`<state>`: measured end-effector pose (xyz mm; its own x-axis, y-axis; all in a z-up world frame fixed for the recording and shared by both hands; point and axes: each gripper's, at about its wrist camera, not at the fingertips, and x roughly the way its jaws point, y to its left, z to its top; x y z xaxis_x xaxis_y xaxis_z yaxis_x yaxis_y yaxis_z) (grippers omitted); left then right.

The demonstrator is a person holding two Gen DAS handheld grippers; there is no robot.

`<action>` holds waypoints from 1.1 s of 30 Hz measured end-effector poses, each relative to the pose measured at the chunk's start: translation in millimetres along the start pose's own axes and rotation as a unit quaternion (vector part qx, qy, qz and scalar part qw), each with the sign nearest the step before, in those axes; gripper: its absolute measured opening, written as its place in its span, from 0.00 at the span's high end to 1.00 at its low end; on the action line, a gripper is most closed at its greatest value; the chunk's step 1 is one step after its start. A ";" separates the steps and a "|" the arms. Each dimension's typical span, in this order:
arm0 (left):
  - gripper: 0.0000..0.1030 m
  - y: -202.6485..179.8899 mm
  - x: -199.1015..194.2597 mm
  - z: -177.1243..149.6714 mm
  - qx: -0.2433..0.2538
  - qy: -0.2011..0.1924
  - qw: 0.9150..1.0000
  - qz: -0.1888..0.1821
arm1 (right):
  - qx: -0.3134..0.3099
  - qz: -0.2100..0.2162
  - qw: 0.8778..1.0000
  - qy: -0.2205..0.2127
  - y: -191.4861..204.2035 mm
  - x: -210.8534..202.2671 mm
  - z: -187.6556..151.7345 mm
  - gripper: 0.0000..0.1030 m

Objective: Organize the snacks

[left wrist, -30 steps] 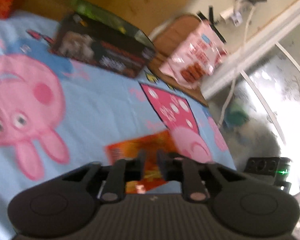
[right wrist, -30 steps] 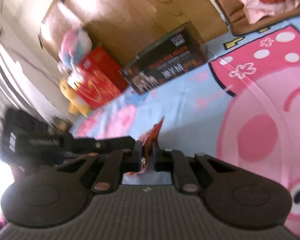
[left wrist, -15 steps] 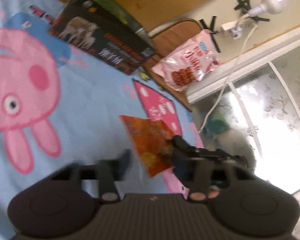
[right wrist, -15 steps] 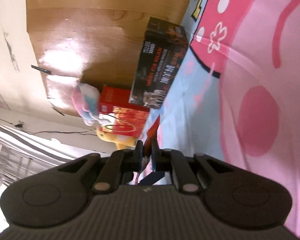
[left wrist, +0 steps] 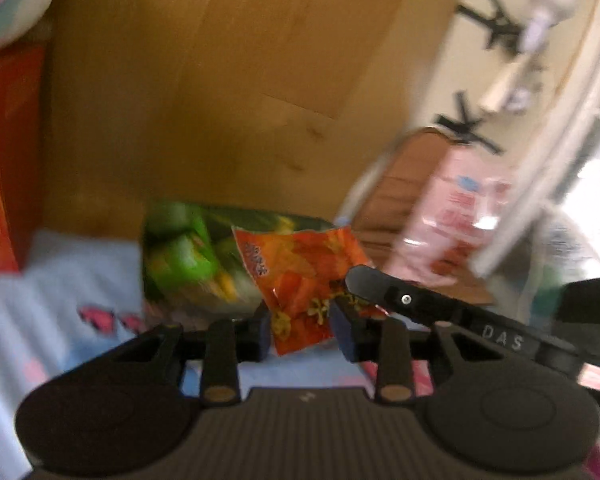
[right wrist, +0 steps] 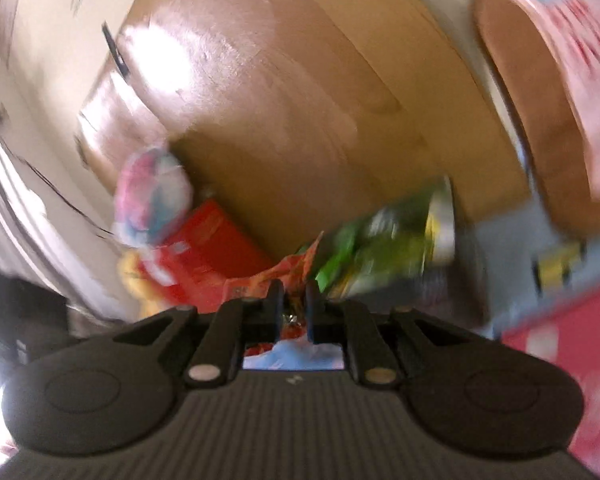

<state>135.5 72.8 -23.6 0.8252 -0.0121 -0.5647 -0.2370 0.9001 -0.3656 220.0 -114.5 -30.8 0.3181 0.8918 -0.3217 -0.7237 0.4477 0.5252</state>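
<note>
A red box [left wrist: 0, 184] is standing at the far left edge of the cartoon-print sheet [left wrist: 72, 280], against the wooden board [left wrist: 220, 100] that is rising behind everything. In the right wrist view a pastel soft toy [right wrist: 152, 196] is sitting on top of that box, though blur is hiding its detail. Further right, a green-printed box [left wrist: 180, 256] is lying at the sheet's far edge, at the foot of the board.

In front of it the orange snack packet [left wrist: 300, 280] is hanging above the sheet. The left gripper [left wrist: 302, 330] is sitting with its jaws spreading apart; the packet's lower end is lying between them, and the pads do not appear to be pressing it. The right gripper [right wrist: 292, 308] is reaching in from the right, its fingers pressed together and pinching the packet's crumpled edge.

At the far right corner a pink snack bag [left wrist: 460, 216] is leaning on a brown tray [left wrist: 404, 184], beside a pale wall [left wrist: 452, 52] with black tape strips.
</note>
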 end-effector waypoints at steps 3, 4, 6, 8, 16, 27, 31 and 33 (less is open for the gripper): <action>0.61 4.9 29.9 10.8 0.031 0.004 0.995 0.092 | -0.051 -0.042 0.998 0.006 2.2 37.6 4.7 0.84; 0.58 6.3 38.2 11.9 0.041 0.011 0.991 0.129 | -0.074 -0.063 0.995 0.018 2.8 50.0 2.9 0.84; 0.58 9.6 39.5 9.2 0.037 0.016 0.989 0.143 | -0.106 -0.092 0.990 0.029 5.9 60.7 -0.5 0.84; 0.57 12.0 26.9 1.3 0.024 0.005 0.992 0.122 | -0.116 -0.101 0.988 0.004 7.0 47.9 -5.3 0.78; 0.52 -11.1 -27.5 -37.2 0.026 -0.041 0.987 0.156 | -0.086 -0.115 0.987 -0.066 14.1 -26.8 -39.7 0.64; 0.45 -54.1 -75.0 -122.2 0.062 -0.038 0.976 0.204 | -0.046 -0.153 0.987 -0.019 20.3 -94.5 -108.9 0.51; 0.39 -62.6 -93.2 -146.9 0.064 -0.043 0.973 0.218 | -0.033 -0.145 0.989 -0.016 27.5 -114.2 -126.3 0.45; 0.21 -66.8 -101.5 -156.1 0.066 -0.047 0.971 0.225 | -0.031 -0.140 0.989 -0.017 32.8 -123.5 -134.6 0.41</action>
<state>-12.4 -54.1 -57.4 0.6984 0.4294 -0.5726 -0.5220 0.8529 0.0030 74.6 -218.8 -79.9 0.5313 0.7350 -0.4213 -0.6393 0.6741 0.3699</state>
